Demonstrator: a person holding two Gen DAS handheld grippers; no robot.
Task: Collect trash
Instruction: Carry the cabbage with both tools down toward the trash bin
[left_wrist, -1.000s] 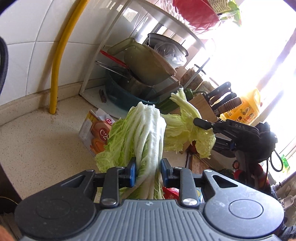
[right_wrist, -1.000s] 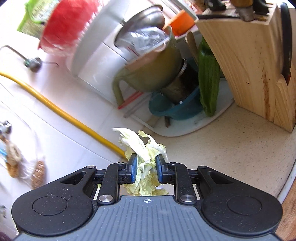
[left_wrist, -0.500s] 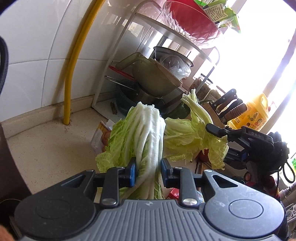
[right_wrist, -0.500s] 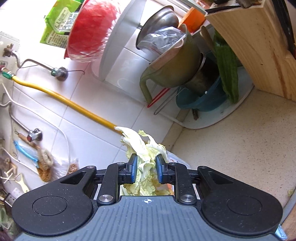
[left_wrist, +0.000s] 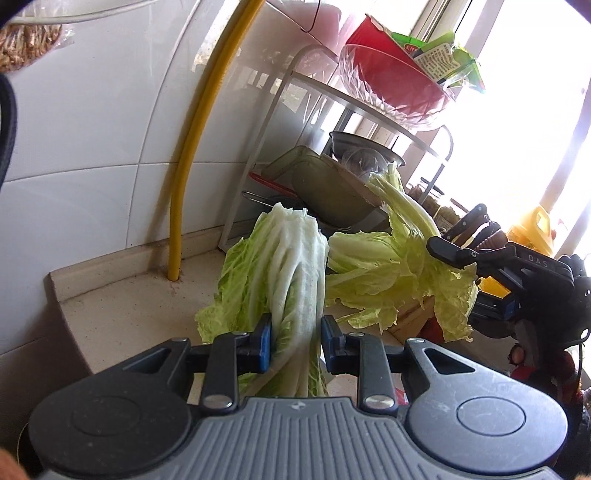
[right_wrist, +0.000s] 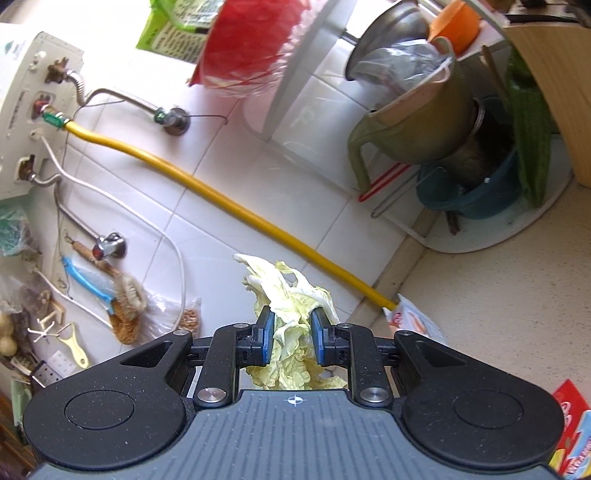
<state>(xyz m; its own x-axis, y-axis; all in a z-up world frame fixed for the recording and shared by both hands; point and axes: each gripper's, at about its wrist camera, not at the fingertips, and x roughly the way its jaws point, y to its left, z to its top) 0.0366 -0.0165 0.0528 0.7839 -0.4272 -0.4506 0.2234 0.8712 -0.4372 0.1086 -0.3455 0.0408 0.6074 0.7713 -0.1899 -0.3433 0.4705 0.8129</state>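
My left gripper (left_wrist: 295, 341) is shut on a large pale cabbage leaf (left_wrist: 291, 266), white ribs up, held above the speckled counter (left_wrist: 125, 314). My right gripper (right_wrist: 293, 334) is shut on a crumpled yellow-green cabbage leaf (right_wrist: 288, 291). In the left wrist view the right gripper (left_wrist: 517, 280) shows at the right, with its cabbage leaf (left_wrist: 391, 266) hanging from it. A torn snack wrapper (right_wrist: 413, 321) lies on the counter by the wall. A red packet (right_wrist: 570, 435) shows at the lower right of the right wrist view.
A yellow hose (left_wrist: 195, 140) runs down the tiled wall to the counter. A white dish rack (left_wrist: 354, 122) holds a red bowl (left_wrist: 391, 81), pots and a green jug (right_wrist: 417, 133). A wooden knife block (right_wrist: 554, 85) and a yellow oil bottle (left_wrist: 532, 229) stand to the right.
Both grippers have risen and pulled back from the counter with their cabbage leaves still held. The views tilted up, so more wall shows and the snack wrapper left the left view.
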